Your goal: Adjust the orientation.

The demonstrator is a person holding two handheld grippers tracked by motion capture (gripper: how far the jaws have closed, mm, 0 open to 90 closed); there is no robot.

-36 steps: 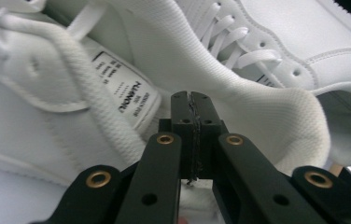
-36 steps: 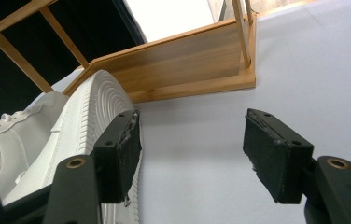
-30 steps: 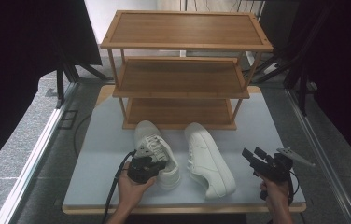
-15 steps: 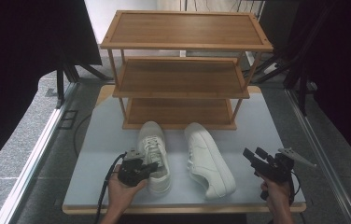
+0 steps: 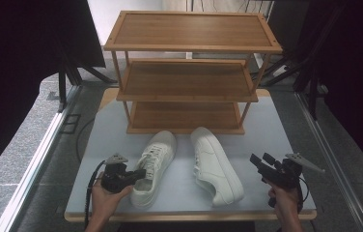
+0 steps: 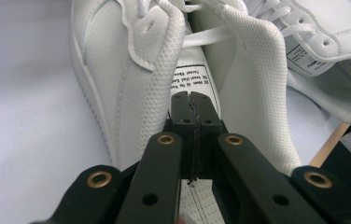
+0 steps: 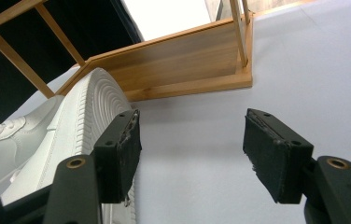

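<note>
Left gripper (image 6: 193, 100) pinches the left shoe (image 5: 154, 166) collar; thin grip may slip. Right gripper (image 7: 192, 154), at four o'clock, gapes empty.

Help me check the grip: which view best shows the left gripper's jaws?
The left gripper view: the left gripper is shut inside the left shoe's opening. The high view shows it small, at the shoe's heel; the right gripper view shows the other shoe.

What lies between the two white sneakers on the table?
In the high view, only a narrow strip of bare table separates the left sneaker from the right sneaker.
</note>
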